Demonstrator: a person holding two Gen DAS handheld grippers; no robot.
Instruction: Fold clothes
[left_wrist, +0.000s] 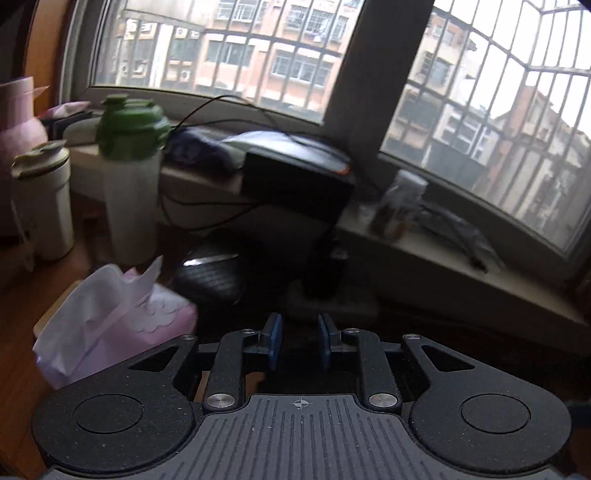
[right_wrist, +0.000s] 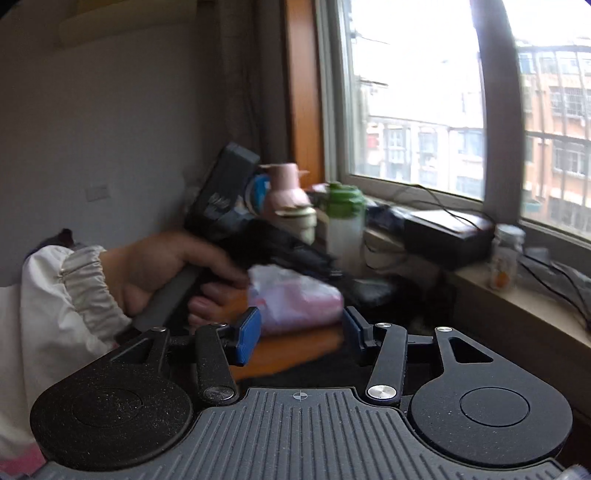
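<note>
Neither view shows any clothing: the garment to fold lies outside both pictures, so its colour, shape and how it is lying cannot be told. The step in hand reads as a move toward it with 2 empty grippers.

The left gripper (left_wrist: 300, 341) has its blue pads a narrow gap apart with nothing between them. The right gripper (right_wrist: 301, 332) stands noticeably wider, also holding nothing; the pink tissue pack (right_wrist: 295, 299) seen between its pads lies beyond them, not in them. In the right wrist view the person's left hand (right_wrist: 166, 273), in a white sleeve (right_wrist: 62, 295), grips the handle of the other tool ahead and to the left of the right gripper.

To do this step well, I judge both grippers should tip down until the cloth comes into view before any closing, since both now point over the desk toward the window sill (left_wrist: 461, 258). Clutter sits just ahead: the tissue pack to the left of the left gripper, a green-lidded bottle (left_wrist: 129, 166) further ahead-left, a dark rounded object (left_wrist: 210, 277) straight ahead, cables on the sill. Both views are blurred, so slowing down before picking an edge or corner would help, keeping the jaws apart until cloth lies between the pads
</note>
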